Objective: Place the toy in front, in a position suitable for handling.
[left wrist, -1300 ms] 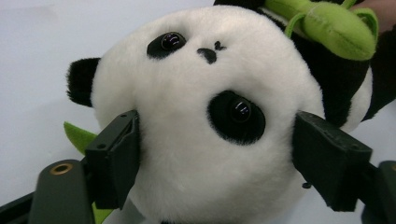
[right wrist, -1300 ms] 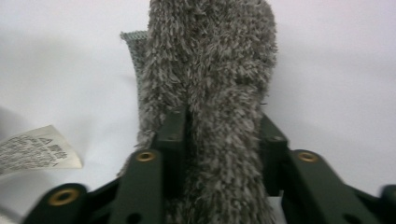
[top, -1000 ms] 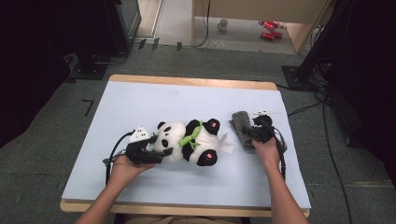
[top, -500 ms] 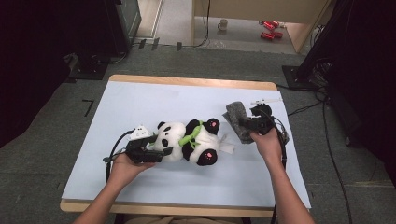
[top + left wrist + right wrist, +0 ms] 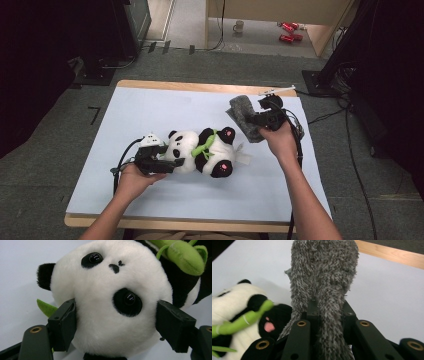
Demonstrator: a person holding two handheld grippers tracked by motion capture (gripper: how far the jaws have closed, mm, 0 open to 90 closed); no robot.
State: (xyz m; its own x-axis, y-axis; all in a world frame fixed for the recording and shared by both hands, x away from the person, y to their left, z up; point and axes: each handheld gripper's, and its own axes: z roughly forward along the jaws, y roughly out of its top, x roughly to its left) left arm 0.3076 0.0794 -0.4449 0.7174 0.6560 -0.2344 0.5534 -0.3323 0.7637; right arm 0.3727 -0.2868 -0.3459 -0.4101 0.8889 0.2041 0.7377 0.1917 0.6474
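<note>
Much bare table (image 5: 150, 110) beyond panda (image 5: 200, 152)

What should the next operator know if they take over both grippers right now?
Left gripper: jaws on either side of the toy panda's head, pads against the fur, holding it on the white table.
Right gripper: shut on a grey fuzzy cloth, held above the table, up and right of the panda's feet.
Done: the cloth is gripped and clear of the panda.
Left: probably set the cloth down or put it on the panda; I can't tell which. Keep the panda steady.
</note>
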